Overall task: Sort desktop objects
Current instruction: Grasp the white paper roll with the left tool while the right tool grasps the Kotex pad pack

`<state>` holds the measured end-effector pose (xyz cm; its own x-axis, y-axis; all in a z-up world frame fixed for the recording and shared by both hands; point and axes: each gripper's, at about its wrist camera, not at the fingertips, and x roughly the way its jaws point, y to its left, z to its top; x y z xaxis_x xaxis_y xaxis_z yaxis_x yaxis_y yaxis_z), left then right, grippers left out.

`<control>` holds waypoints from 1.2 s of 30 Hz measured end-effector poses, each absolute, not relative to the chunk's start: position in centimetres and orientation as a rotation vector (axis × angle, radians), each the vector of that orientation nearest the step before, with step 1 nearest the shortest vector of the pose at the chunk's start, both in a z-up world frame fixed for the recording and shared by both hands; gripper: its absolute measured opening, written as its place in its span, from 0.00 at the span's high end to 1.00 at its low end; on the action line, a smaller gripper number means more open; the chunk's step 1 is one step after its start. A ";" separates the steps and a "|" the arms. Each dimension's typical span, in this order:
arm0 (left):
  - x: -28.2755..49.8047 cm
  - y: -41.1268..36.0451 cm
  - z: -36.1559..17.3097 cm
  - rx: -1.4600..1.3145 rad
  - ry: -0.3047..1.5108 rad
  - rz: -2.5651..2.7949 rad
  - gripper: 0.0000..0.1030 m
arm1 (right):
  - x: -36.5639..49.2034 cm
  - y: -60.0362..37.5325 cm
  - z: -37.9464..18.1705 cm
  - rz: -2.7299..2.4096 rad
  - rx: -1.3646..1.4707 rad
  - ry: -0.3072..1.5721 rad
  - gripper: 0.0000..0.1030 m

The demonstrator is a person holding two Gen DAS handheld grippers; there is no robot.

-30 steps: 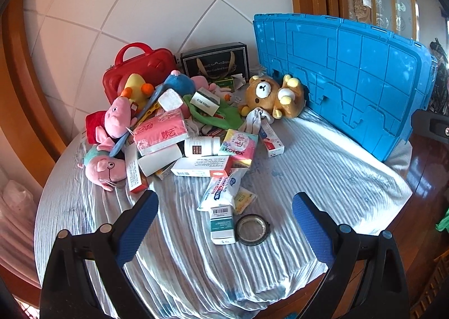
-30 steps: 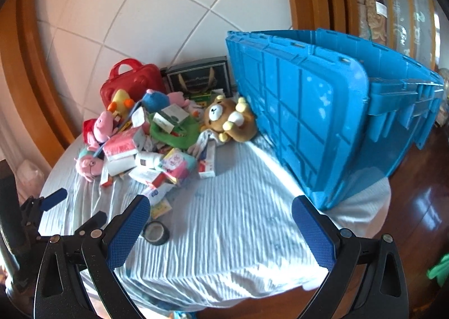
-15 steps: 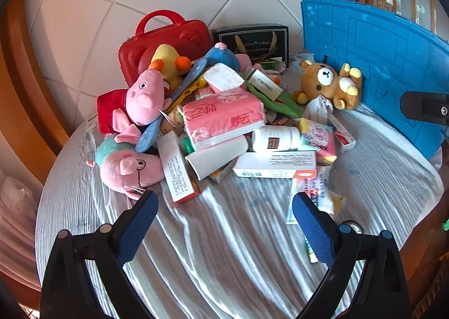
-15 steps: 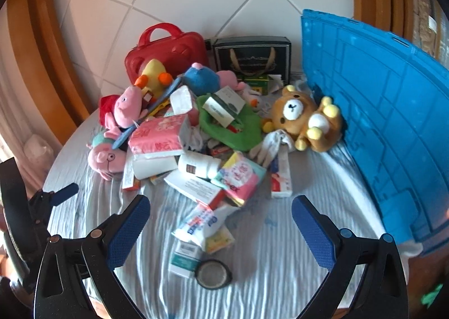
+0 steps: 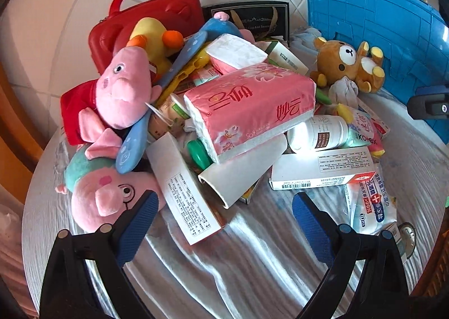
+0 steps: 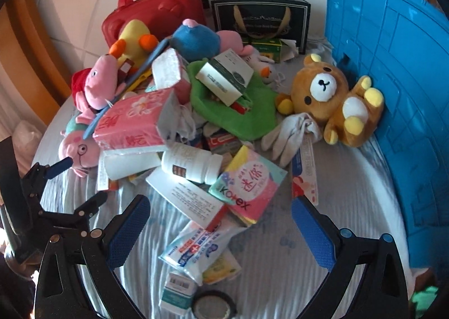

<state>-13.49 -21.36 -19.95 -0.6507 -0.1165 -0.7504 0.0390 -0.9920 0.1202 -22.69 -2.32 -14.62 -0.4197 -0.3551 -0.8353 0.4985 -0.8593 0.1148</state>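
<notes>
Both claws have closed in on the heap. Left claw (image 5: 221,206): apart, empty, near the white box (image 5: 188,192). Right claw (image 6: 220,215): apart, over Kotex pack (image 6: 247,182). Advice: take one loose item, avoiding neighbours.

Between your left tongs' blue-padded black fingers (image 5: 140,215) you see a pink tissue pack printed with pale blossoms and red characters (image 5: 249,108), with a pink plush pig in a red dress (image 5: 123,91) to its left and a glossy red plastic carry case (image 5: 146,18) beyond it. Ahead of your right tongs lie a white pill bottle with a dark label (image 6: 192,163), a pink-and-yellow pad packet with a teal corner (image 6: 249,181) and a bright green felt pouch (image 6: 238,111). To their right rest a brown plush bear with white face and yellow paws (image 6: 331,100) and a ribbed bright blue plastic crate (image 6: 393,72), all on a pale blue ribbed cloth (image 6: 280,262).
</notes>
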 end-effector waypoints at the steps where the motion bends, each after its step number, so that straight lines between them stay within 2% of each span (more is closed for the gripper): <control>1: -13.9 -21.5 -20.3 1.272 -0.163 -2.799 0.11 | -23.3 -2.1 -14.8 -2.287 1.291 0.212 0.00; 2: -14.3 -21.6 -20.7 1.288 -0.196 -2.805 0.13 | -23.8 -1.8 -14.9 -2.294 1.293 0.216 0.00; 4: -15.1 -21.9 -21.6 1.350 -0.239 -2.821 0.24 | -25.0 -1.5 -15.1 -2.303 1.305 0.208 0.00; 15: -17.6 -22.4 -24.3 1.471 -0.342 -2.935 0.26 | -28.9 -2.3 -19.4 -2.268 1.471 0.189 0.01; 18: -17.9 -21.3 -24.7 1.594 -0.287 -2.979 0.39 | -29.4 -1.9 -19.9 -2.284 1.494 0.171 0.00; 23: -19.2 -19.6 -24.2 1.563 -0.306 -2.998 0.40 | -30.1 -1.3 -20.8 -2.272 1.553 0.158 0.01; 26: -20.6 -20.5 -24.7 1.604 -0.145 -2.965 0.43 | -30.4 -1.6 -21.5 -2.248 1.581 0.175 0.01; 28: -20.8 -20.7 -24.8 1.618 -0.060 -2.952 0.55 | -30.6 -1.8 -21.8 -2.221 1.592 0.148 0.01; 31: -19.9 -20.2 -25.1 1.606 -0.145 -2.914 0.56 | -31.4 -1.9 -22.6 -2.208 1.617 0.086 0.01; 36: -19.6 -20.2 -25.3 1.598 -0.122 -2.896 0.56 | -32.7 -1.4 -23.2 -2.200 1.658 -0.035 0.01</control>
<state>-19.57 -20.24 -25.26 -0.5230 0.1112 -0.8451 -0.1821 -0.9831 -0.0167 -32.73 -1.42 -23.18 -0.2286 -0.3153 -0.9210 0.2860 -0.9261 0.2461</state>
